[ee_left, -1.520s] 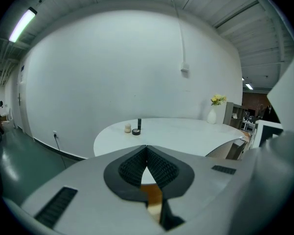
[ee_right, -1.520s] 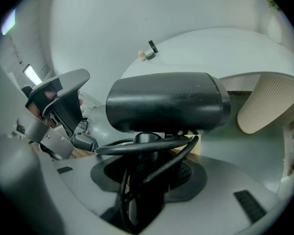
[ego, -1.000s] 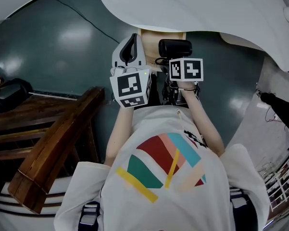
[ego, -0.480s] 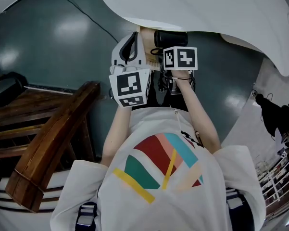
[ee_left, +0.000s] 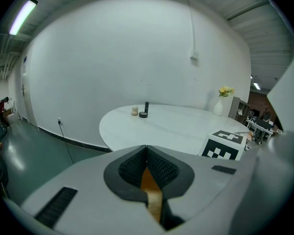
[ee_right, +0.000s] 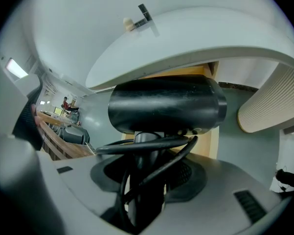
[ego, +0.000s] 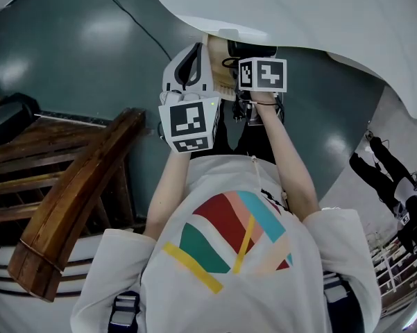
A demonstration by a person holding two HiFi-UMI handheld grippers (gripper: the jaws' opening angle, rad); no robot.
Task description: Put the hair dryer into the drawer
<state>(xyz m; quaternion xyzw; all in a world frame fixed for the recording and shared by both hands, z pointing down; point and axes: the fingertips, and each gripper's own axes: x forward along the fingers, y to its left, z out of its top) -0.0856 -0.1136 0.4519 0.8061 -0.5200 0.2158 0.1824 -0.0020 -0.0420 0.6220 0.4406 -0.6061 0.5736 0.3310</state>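
Note:
A black hair dryer (ee_right: 166, 104) with its cord wound round the handle is held by my right gripper (ee_right: 144, 148), which is shut on the handle. In the head view the hair dryer (ego: 251, 48) hangs over the open light-wood drawer (ego: 218, 71) under the white table. The drawer's wood (ee_right: 211, 143) also shows behind the dryer. My left gripper (ee_left: 147, 148) is shut on a thin tan wooden strip, the drawer's edge. Seen from the head, the left gripper (ego: 187, 68) is at the drawer's left side, close beside the right gripper (ego: 248, 64).
The white round table (ego: 298, 12) overhangs the drawer; small items (ee_left: 143, 112) and a vase of yellow flowers (ee_left: 220, 104) stand on it. A dark wooden bench (ego: 76, 193) lies to the left. A cable (ego: 125, 26) runs across the green floor.
My right gripper has carried the hair dryer further in under the table's edge, over the drawer. The left gripper has kept its grip and barely shifted.

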